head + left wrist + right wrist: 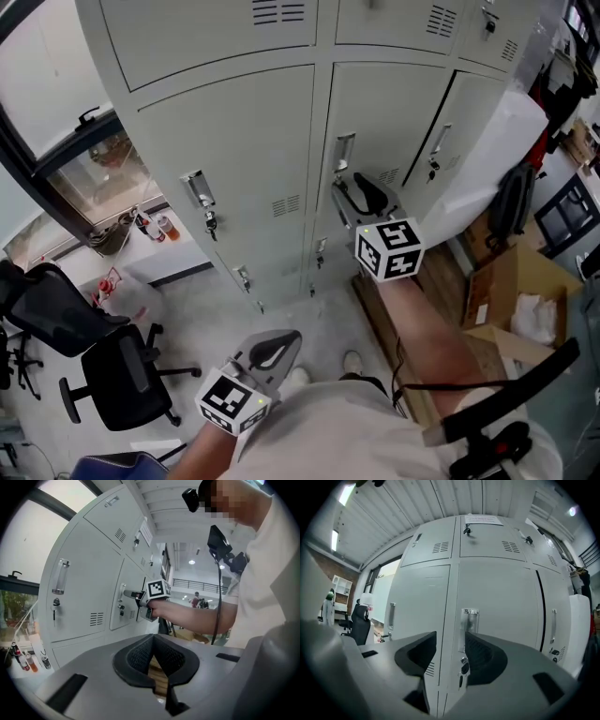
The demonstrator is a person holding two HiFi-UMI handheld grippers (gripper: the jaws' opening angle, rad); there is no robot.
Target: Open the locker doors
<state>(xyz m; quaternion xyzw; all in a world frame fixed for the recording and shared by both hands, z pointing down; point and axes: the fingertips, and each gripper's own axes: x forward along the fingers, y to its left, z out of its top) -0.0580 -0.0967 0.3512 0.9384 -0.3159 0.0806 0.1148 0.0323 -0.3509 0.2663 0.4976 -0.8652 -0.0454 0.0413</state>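
A bank of pale grey lockers (pixel 234 159) fills the wall ahead. The middle door's metal handle (pixel 343 153) (pixel 469 620) has a key hanging below it. My right gripper (pixel 361 194) (pixel 451 639) points level at that door, open and empty, with the handle framed just beyond its fingertips and not touching them. The left door's handle (pixel 195 188) (pixel 60 576) is untouched. The right door (pixel 469 122) stands slightly ajar, a dark gap at its edge. My left gripper (pixel 277 349) (pixel 153 639) is held low and back from the lockers, shut on nothing.
Two black office chairs (pixel 122 375) stand at lower left, near a window sill with bottles (pixel 155 225). An open cardboard box (pixel 525 300) and a hanging black bag (pixel 514 202) are on the right. A wooden strip of floor (pixel 394 328) runs below the lockers.
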